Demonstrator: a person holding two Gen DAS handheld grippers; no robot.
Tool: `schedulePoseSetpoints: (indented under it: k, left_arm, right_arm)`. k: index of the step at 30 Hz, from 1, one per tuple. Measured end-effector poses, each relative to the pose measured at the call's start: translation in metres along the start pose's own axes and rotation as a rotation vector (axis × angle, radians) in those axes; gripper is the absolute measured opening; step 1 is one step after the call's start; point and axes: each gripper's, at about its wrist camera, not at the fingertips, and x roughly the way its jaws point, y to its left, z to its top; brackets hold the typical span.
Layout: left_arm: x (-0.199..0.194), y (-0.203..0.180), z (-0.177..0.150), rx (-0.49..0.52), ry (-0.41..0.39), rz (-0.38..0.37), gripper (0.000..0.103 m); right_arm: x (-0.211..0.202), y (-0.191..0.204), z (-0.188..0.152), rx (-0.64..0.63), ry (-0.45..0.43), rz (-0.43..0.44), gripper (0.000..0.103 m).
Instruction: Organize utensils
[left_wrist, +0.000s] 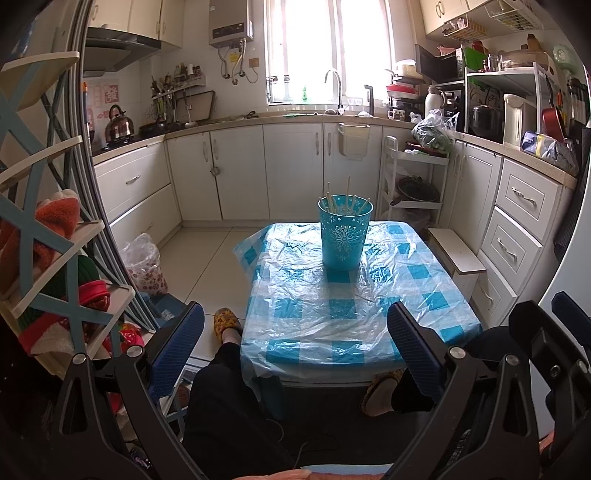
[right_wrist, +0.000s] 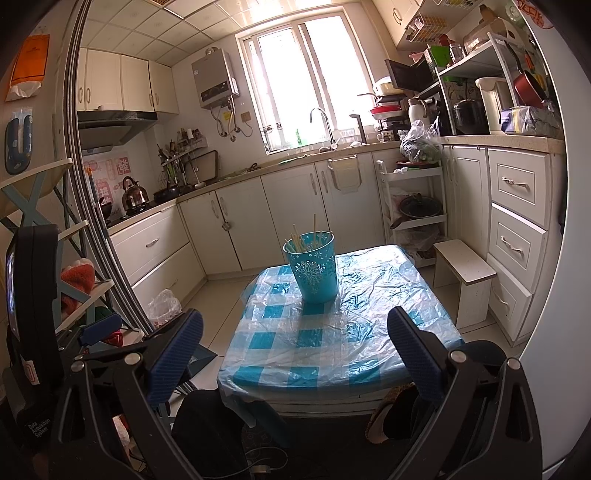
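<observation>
Standing upright: turquoise snowflake-patterned cup (left_wrist: 345, 233) | pale chopsticks (left_wrist: 347, 199) inside | both grippers' jaws spread, empty

The cup (left_wrist: 345, 232) on the table is turquoise with a white snowflake pattern and small white dots, and the chopsticks (left_wrist: 343, 201) in it are pale beige. The tablecloth (left_wrist: 354, 306) has a check pattern of turquoise-blue and white squares under a clear, shiny plastic sheet. The fingers (right_wrist: 177, 354) of both grippers have dark blue pads with a fine ribbed texture on black frames, the cabinets (left_wrist: 236, 173) are cream-white with silver handles, and the person's slipper (left_wrist: 227, 321) is yellow with a brownish pattern.
</observation>
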Motion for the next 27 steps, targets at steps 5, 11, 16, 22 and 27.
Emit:
schedulePoseSetpoints:
  k: [5, 11, 16, 22, 27]
  left_arm:
    - [-0.0001, 0.0003, 0.0001, -0.001, 0.000, 0.000, 0.095]
    - [-0.0001, 0.0009, -0.0003, 0.000, 0.000, 0.000, 0.095]
    - [-0.0002, 0.0008, 0.0003, 0.000, 0.001, 0.000, 0.095]
    - [-0.0003, 0.0013, -0.0003, 0.000, 0.000, 0.000, 0.095]
    - [-0.0003, 0.0007, 0.0007, 0.000, 0.001, 0.000, 0.095]
  right_arm:
    - [0.0002, 0.0010, 0.0003, 0.000, 0.000, -0.001, 0.096]
    - [-0.0001, -0.0004, 0.0001, -0.001, 0.001, 0.000, 0.096]
    - [0.0001, 0.0001, 0.0005, -0.001, 0.002, 0.000, 0.096]
    - [-0.0001, -0.0005, 0.0007, -0.002, 0.001, 0.000, 0.096]
    - [0.0002, 0.0002, 0.0013, -0.003, 0.002, 0.001, 0.096]
